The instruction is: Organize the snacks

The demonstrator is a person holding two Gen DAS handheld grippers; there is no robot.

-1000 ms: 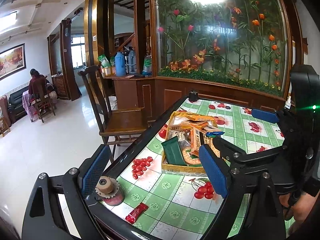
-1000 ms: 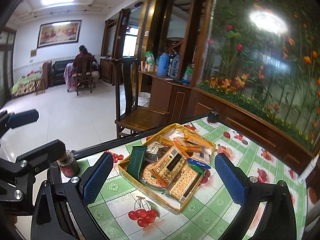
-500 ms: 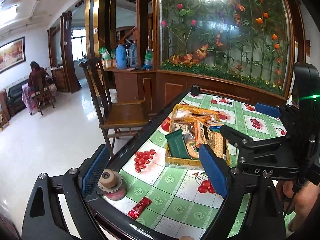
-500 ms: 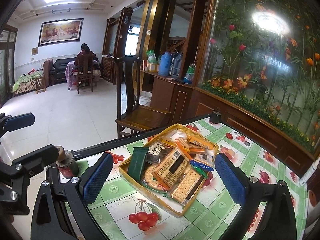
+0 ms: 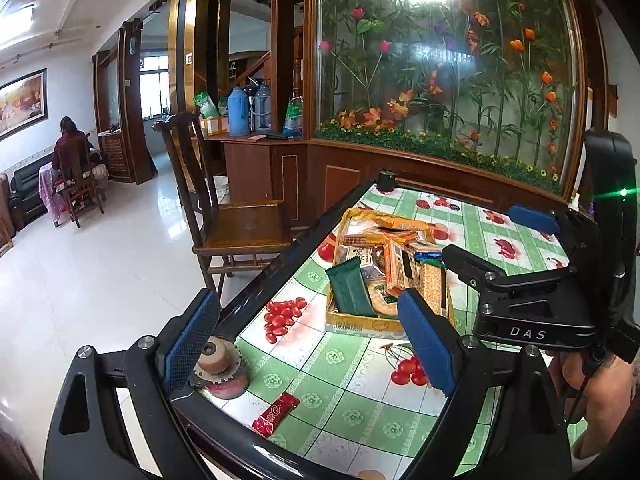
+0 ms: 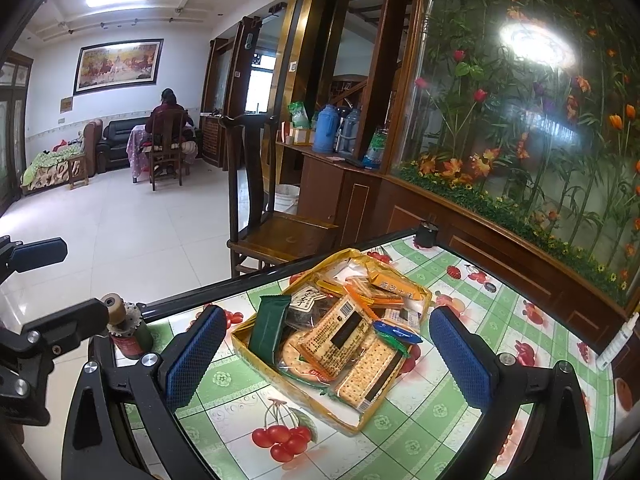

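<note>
A yellow cardboard tray full of snack packets stands on the table with the green cherry-print cloth. A dark green packet leans at its near end, cracker packs lie on top. A small red candy packet lies loose near the table's near edge. My left gripper is open and empty above that edge. My right gripper is open and empty, held just above the tray; it also shows in the left wrist view.
A round tape roll stand sits at the table's near left corner. A small black cylinder stands at the far corner. A wooden chair stands left of the table. A wood and glass partition runs behind.
Both grippers have drawn back and risen a little from the table. The red packet and tape roll sit further into the left view. Both grippers stay open.
</note>
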